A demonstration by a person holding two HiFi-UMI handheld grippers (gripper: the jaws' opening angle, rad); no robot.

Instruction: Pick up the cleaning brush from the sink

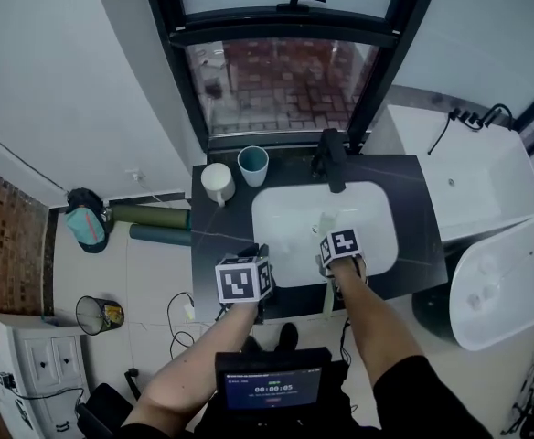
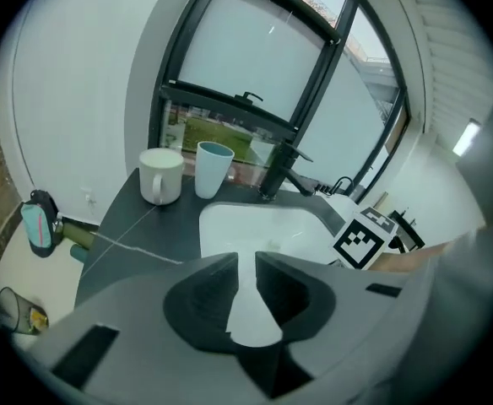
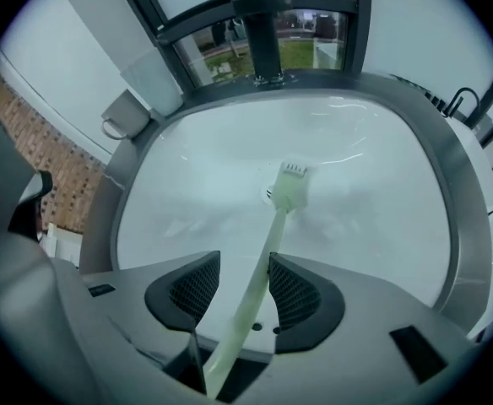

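Observation:
A pale green cleaning brush (image 3: 272, 234) lies in the white sink (image 3: 381, 192), its bristle head by the drain and its long handle rising toward me. My right gripper (image 3: 245, 264) straddles that handle. Its jaws stand wide, with a gap on the left and the handle against the right pad (image 3: 293, 289). In the head view the right gripper (image 1: 336, 268) points steeply down over the sink's (image 1: 285, 208) front rim, and the brush's (image 1: 326, 224) head shows beyond it. My left gripper (image 1: 260, 254) hovers at the sink's front left. The left gripper (image 2: 246, 260) holds nothing and shows only a narrow gap.
A black faucet (image 1: 333, 158) stands behind the basin on the dark counter (image 1: 413, 236). A white mug (image 1: 217, 183) and a teal cup (image 1: 253, 165) sit at the counter's back left. A white appliance (image 1: 505, 282) is on the right, a waste bin (image 1: 98, 314) on the floor left.

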